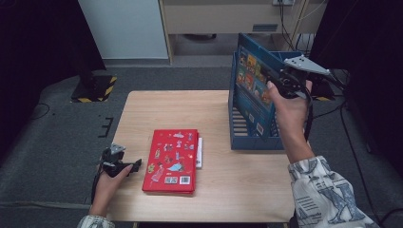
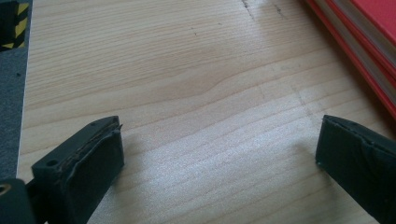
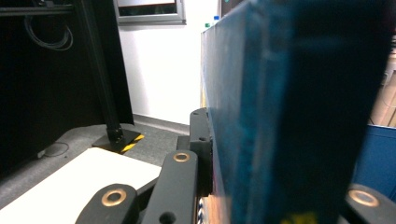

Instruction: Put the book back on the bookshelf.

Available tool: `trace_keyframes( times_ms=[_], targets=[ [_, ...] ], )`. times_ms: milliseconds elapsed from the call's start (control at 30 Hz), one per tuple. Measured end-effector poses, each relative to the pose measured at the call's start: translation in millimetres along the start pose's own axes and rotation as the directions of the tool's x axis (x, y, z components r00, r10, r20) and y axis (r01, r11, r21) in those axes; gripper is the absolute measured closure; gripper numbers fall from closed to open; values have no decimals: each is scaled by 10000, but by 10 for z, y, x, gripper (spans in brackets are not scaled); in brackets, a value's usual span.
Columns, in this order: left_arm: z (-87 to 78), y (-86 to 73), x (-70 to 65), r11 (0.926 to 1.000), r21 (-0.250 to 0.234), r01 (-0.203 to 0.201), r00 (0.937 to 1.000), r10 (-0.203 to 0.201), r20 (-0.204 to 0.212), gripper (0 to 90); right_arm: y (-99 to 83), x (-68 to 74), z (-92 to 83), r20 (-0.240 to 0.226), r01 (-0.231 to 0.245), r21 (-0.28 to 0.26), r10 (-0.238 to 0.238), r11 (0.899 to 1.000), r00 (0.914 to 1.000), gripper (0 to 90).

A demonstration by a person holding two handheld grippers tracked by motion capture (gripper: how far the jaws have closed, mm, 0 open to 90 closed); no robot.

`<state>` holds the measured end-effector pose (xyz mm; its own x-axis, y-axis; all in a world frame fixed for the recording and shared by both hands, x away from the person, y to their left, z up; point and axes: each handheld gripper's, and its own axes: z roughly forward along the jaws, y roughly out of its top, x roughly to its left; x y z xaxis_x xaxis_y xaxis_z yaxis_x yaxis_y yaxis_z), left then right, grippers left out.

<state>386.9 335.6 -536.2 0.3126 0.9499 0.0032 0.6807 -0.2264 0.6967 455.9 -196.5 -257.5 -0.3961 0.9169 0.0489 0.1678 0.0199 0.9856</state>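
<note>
1. The right gripper [image 1: 280,81] is clamped on a tall blue picture book with a colourful illustrated cover [image 1: 252,88]; in the right gripper view the book's blue edge [image 3: 289,116] fills the space between the jaws, which press on both of its faces.
2. The book stands nearly upright, tilted a little, with its lower part inside the blue plastic slatted file rack [image 1: 247,137] at the far right of the light wooden table [image 1: 228,190]. I judge the step in hand to be the filing of this book into the rack.
3. The next move calls for lowering the book straight down until its bottom edge sits on the rack's floor, then opening the jaws without tipping it.
4. The left gripper [image 1: 124,166] rests low at the table's near left edge, jaws spread wide with nothing between them; its own view shows bare wood between the pads.
5. Just beside it lies a red hardcover book with stickers on its cover [image 1: 172,160], flat on a thinner white one [image 1: 199,152]. It is likely next for the rack.
6. Hard to make out: whether the blue book's bottom edge already touches the rack's floor, since the rack's wall hides it.
</note>
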Motion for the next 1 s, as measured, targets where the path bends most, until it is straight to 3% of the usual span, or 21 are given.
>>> trace_keyframes(
  times_ms=[233, 667, 1000],
  targets=[
    [4, 3, -4, 10000, 14, 9, 10000, -9, -9, 0, -33, -32, 144, 158, -150, 43, 150, 9999, 9998, 828],
    [8, 6, -8, 10000, 15, 32, 10000, -32, -21, 0, -60, -39, 261, 328, -112, 150, 107, 9998, 9994, 828],
    [10, 8, -10, 10000, 29, 3, 10000, -3, -13, 0, -53, -65, 364, 505, -388, 256, 375, 9989, 9980, 827]
  ],
)
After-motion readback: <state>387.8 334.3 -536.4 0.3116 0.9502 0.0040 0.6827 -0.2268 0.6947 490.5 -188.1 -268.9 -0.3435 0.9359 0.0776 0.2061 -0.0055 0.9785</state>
